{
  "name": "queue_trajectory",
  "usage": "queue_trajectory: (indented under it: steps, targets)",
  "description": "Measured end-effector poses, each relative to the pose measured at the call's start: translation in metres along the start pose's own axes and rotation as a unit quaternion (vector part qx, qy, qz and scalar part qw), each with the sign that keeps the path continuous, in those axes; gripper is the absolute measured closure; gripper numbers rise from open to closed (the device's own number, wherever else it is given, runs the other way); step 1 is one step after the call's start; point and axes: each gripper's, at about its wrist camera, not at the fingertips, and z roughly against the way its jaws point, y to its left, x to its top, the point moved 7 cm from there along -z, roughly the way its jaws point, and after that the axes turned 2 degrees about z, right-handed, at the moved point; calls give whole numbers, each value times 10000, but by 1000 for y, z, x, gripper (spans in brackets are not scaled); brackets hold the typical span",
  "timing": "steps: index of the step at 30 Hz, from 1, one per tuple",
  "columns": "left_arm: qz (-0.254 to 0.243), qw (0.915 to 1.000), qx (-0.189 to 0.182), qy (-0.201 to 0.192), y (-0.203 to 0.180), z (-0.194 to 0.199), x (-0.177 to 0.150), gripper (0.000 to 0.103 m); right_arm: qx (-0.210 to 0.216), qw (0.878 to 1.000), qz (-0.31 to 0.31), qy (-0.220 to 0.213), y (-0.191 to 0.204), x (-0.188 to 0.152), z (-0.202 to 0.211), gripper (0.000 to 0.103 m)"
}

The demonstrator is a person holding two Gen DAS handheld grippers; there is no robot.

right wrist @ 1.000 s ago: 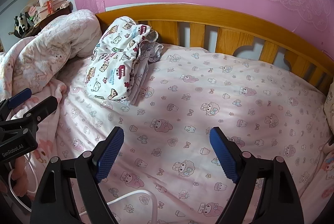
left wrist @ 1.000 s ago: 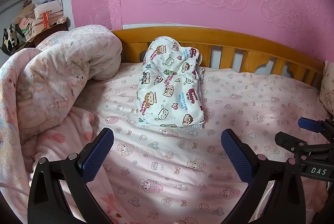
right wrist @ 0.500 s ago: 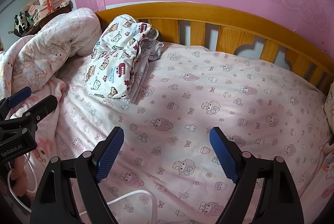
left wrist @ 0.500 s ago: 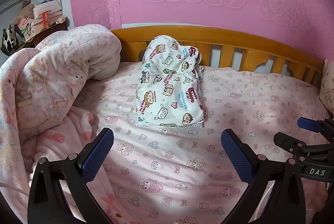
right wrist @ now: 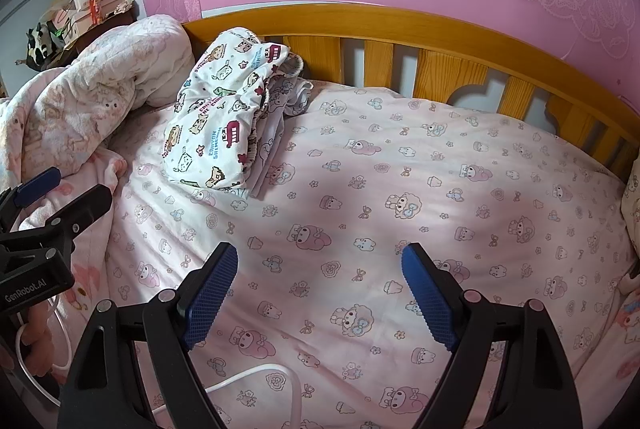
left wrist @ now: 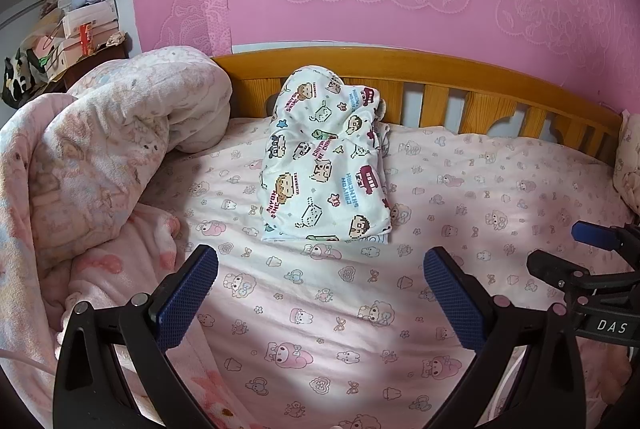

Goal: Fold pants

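— On far left of bed sheet (left wrist: 460, 189), up against wooden rail (left wrist: 440, 69): folded pants (left wrist: 324, 165), cartoon print, stacked on 1 paler folded piece, lying flat and compact

— Anything changed over last second?

— Nothing. Same spot, same shape for bundle; both tongs parked as before. Looks like folding done, or a pause with nothing left in hand

— State of tongs?

— Left gripper (left wrist: 320, 293) wide, blue pads apart, nothing between, hanging over bare sheet near edge. Right gripper (right wrist: 320, 293) likewise wide and empty, well apart from pants, just right of left one

— Around it?

— Rumpled pink quilt (left wrist: 100, 149) heaped at left, close beside bundle but not on it. White cable (right wrist: 248, 377) looping across near edge under right gripper. Cluttered shelf (left wrist: 72, 29) at far left, pink lace wall behind rail

— In the way?

— Little. Clear run of sheet from both tongs to pants; only cable worth minding, plus quilt crowding left side if bundle needs shifting
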Motion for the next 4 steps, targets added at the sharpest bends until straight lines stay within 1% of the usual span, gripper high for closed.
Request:
queue_trajectory:
  steps: [4]
  targets:
    - [-2,10000,-1,2,0,0,0,1,1,10000,3,4,0,0,0,18]
